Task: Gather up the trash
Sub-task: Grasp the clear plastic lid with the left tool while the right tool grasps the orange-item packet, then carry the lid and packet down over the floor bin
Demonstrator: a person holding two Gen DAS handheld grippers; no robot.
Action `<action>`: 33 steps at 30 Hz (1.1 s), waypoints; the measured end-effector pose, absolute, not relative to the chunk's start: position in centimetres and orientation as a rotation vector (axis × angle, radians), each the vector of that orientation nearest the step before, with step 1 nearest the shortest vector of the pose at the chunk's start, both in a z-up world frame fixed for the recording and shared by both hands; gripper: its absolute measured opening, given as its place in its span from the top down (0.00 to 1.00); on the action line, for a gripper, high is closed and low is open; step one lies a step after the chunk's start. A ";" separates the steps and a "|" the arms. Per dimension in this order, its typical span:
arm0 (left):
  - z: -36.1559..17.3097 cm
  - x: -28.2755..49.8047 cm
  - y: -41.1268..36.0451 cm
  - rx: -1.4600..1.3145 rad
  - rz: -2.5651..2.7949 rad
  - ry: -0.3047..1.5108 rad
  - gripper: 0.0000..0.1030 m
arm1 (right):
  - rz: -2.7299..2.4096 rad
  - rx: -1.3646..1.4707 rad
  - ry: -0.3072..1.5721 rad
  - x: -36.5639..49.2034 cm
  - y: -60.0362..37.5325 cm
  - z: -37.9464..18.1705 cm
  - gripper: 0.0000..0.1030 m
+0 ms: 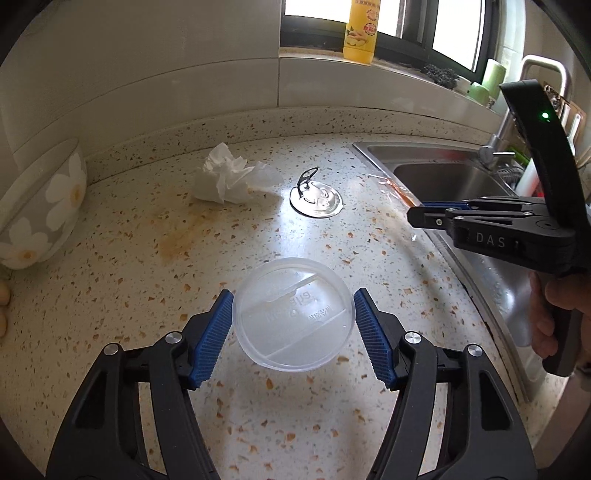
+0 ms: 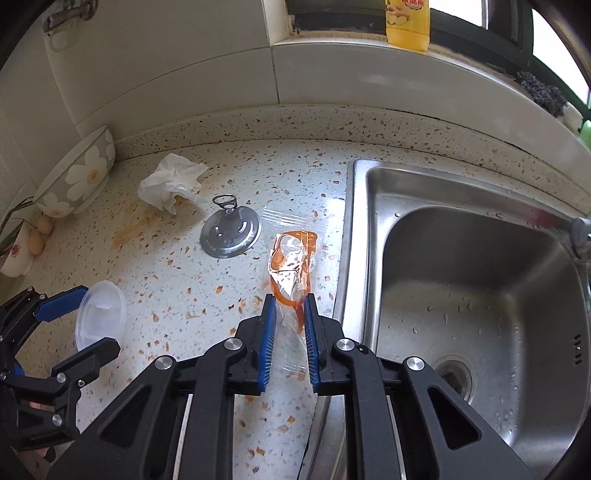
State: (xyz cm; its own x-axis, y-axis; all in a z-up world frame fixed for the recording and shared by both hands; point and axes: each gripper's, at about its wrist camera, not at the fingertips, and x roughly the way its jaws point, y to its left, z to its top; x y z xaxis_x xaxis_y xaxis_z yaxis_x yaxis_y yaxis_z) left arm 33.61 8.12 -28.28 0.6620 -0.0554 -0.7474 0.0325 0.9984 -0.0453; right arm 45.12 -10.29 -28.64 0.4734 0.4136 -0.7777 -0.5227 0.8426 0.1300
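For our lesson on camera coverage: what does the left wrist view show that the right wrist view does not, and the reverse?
Only the left wrist view shows the faucet and the green bottles on the sill. Only the right wrist view shows the sink drain, the eggs beside the bowl, and the wrapper clearly, between the right hand-held gripper fingers. Both share the crumpled tissue, can lid, clear plastic lid, flowered bowl and yellow bottle.

Bright daylight from the window [image 1: 388, 22] far ahead of the jaws throws white glare on the speckled tabletop [image 1: 258, 229] just beyond them, soft shadows fall beneath, focus is sharp, and fisheye bending darkens the frame edges.
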 end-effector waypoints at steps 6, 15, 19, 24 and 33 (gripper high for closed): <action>-27.6 29.5 7.8 0.001 -0.072 0.834 0.38 | 0.623 -0.148 0.869 40.3 -11.7 -27.0 0.88; -25.6 22.6 5.7 0.071 -0.084 0.778 0.38 | 0.701 -0.143 0.816 31.8 -13.3 -24.2 0.88; -25.0 19.5 4.9 0.082 -0.100 0.765 0.38 | 0.737 -0.141 0.837 28.1 -14.4 -23.8 0.88; -24.1 15.8 4.2 0.064 -0.150 0.747 0.38 | 0.789 -0.151 0.877 23.6 -15.7 -24.4 0.88; -24.4 8.9 3.3 0.001 -0.248 0.758 0.38 | 0.868 -0.207 0.937 17.3 -17.9 -25.7 0.88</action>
State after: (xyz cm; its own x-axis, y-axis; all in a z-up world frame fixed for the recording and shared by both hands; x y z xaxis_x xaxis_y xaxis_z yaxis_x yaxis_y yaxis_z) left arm 8.87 3.27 -24.43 0.6986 -0.2219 -0.6802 0.2226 0.9709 -0.0881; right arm 17.32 -17.87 -25.71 0.2923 0.5608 -0.7747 -0.7295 0.6545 0.1985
